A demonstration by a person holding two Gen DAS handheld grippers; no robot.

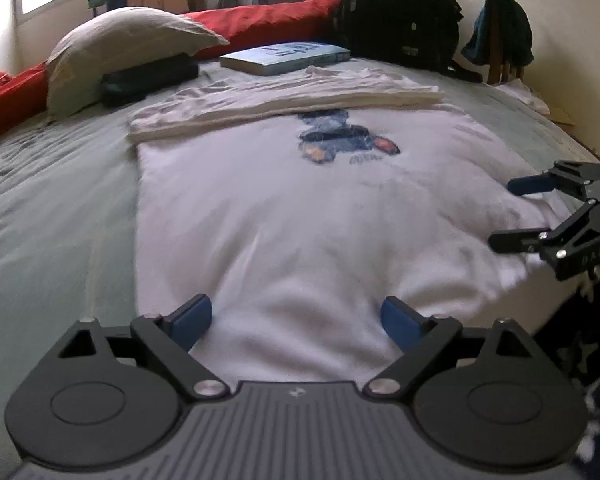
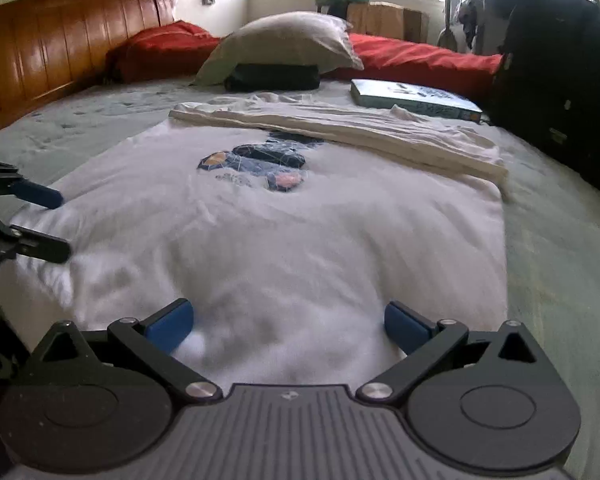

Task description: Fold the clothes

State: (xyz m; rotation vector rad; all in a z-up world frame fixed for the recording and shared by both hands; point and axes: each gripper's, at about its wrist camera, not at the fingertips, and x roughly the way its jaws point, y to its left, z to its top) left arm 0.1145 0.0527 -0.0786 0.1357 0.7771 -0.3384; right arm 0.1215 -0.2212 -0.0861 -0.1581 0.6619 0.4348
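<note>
White T-shirt (image 1: 300, 216) lies flat on bed (image 1: 52, 208), far part folded over. Left tongs (image 1: 296, 320) and right tongs (image 2: 288, 322) spread wide above its near hem, pinching nothing.

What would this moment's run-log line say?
task: fold clothes | left hand-held gripper: open, empty | right hand-held gripper: open, empty | white T-shirt: flat on bed, far end folded over

No legible text

The book (image 1: 286, 57) cover near the top of the frame and the T-shirt (image 1: 300, 208) print both carry lettering, too blurred to read.
</note>
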